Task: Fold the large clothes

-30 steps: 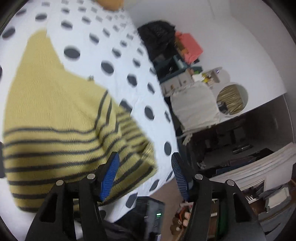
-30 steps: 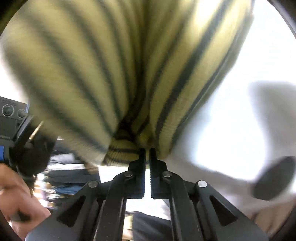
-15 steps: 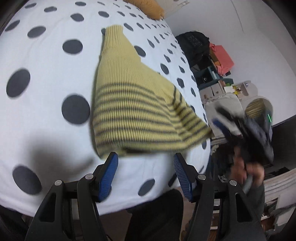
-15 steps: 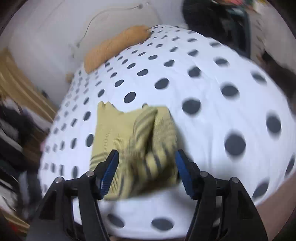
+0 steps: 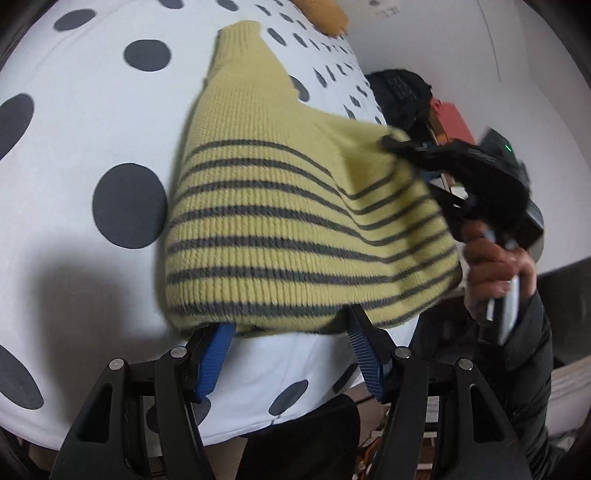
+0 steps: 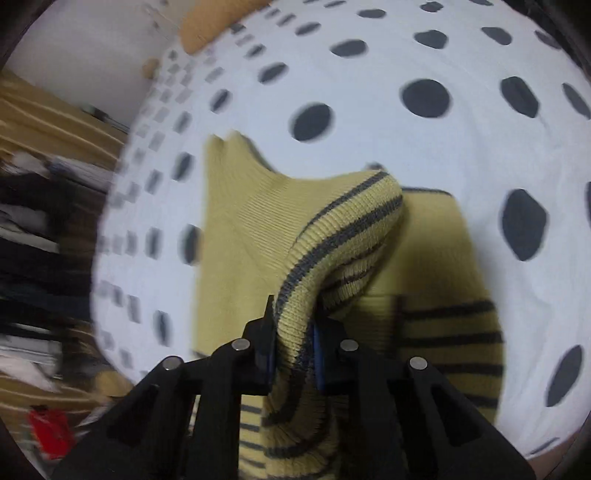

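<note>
A yellow knit sweater with dark grey stripes [image 5: 280, 221] lies partly folded on a white bedspread with dark dots [image 5: 74, 129]. My left gripper [image 5: 288, 350] is open, its blue pads at the sweater's near striped hem, which hangs over the fingertips. My right gripper [image 6: 293, 332] is shut on a bunched striped edge of the sweater [image 6: 332, 240] and holds it lifted above the flat part. In the left wrist view the right gripper [image 5: 395, 142] holds the sweater's right corner up.
An orange pillow [image 6: 218, 22] lies at the far end of the bed. A black bag [image 5: 402, 96] and a red box [image 5: 452, 122] stand beyond the bed's right side. Wooden slats and clutter [image 6: 44, 221] show past the bed's left edge.
My right gripper went from open above the sweater to shut on its striped edge, lifting it. My left gripper moved closer to the near hem and stayed open.
</note>
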Demonstrator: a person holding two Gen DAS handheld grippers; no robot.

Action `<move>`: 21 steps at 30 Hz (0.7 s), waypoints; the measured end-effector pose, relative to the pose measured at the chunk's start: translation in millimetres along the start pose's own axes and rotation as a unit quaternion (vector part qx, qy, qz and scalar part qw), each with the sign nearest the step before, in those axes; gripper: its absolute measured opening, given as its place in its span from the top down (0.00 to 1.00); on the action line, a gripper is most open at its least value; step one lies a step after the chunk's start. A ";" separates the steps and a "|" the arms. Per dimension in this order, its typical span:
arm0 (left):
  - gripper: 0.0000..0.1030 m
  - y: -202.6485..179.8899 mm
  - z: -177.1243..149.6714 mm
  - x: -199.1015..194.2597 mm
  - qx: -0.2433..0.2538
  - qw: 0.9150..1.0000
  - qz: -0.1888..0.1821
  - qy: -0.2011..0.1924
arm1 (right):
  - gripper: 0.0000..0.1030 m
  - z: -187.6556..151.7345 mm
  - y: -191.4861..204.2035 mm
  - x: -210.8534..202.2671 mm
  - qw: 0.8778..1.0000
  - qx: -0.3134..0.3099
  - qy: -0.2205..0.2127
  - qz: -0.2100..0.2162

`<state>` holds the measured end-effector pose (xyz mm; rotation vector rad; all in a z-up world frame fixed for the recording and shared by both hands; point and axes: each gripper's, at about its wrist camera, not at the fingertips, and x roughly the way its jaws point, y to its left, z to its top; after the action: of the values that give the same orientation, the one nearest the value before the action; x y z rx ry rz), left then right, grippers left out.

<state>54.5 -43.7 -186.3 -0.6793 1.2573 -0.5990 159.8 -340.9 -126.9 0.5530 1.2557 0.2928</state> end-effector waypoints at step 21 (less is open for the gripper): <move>0.40 10.5 -32.6 -55.8 0.084 0.981 0.165 -0.059 | 0.39 -105.5 -40.9 -96.6 0.987 0.044 -0.124 -0.097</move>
<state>11.4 -0.1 -163.6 -0.3490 1.1608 -0.3796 27.2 -398.7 -91.9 0.5203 1.0742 0.0042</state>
